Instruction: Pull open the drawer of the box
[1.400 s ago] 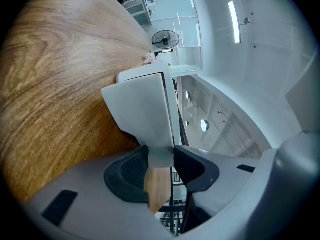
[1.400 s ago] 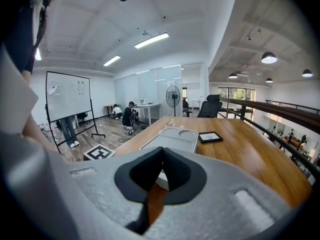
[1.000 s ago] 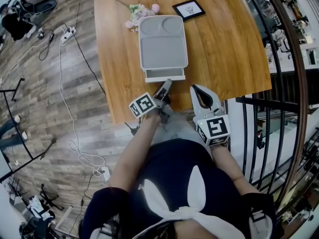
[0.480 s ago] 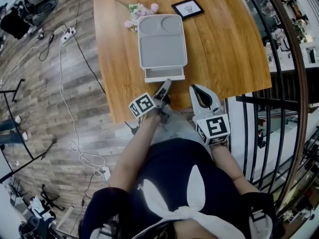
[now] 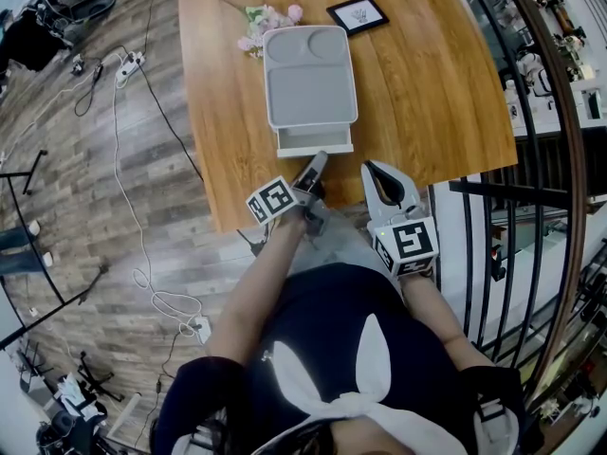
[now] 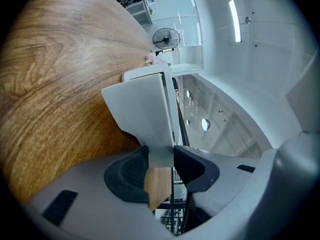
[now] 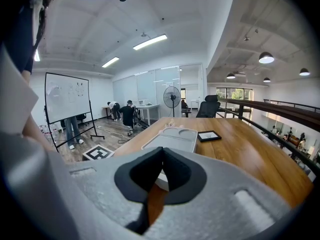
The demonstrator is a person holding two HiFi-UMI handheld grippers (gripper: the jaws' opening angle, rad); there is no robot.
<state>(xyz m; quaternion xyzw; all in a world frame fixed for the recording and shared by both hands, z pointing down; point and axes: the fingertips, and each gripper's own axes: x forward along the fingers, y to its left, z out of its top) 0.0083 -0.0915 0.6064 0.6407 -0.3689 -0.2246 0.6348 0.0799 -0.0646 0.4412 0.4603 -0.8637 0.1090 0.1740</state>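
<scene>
A flat grey box [image 5: 310, 74] with a tray-shaped lid lies on the wooden table [image 5: 436, 93]. Its drawer [image 5: 315, 143] sticks out a short way toward me. My left gripper [image 5: 319, 162] reaches level to the drawer's front. In the left gripper view the box [image 6: 145, 109] fills the middle, and the left gripper [image 6: 161, 160] is shut on the drawer's grey handle tab [image 6: 159, 153]. My right gripper [image 5: 377, 172] hovers at the table's near edge, right of the drawer and apart from it. In the right gripper view the right gripper [image 7: 162, 153] is shut on nothing, with the box [image 7: 172, 139] beyond it.
A black picture frame [image 5: 358, 14] and a small bunch of flowers [image 5: 266, 22] lie behind the box. A dark railing [image 5: 531, 159] runs along the table's right side. Cables [image 5: 133, 159] trail on the plank floor at left. People, a whiteboard [image 7: 66, 101] and a fan [image 7: 171, 96] stand far off.
</scene>
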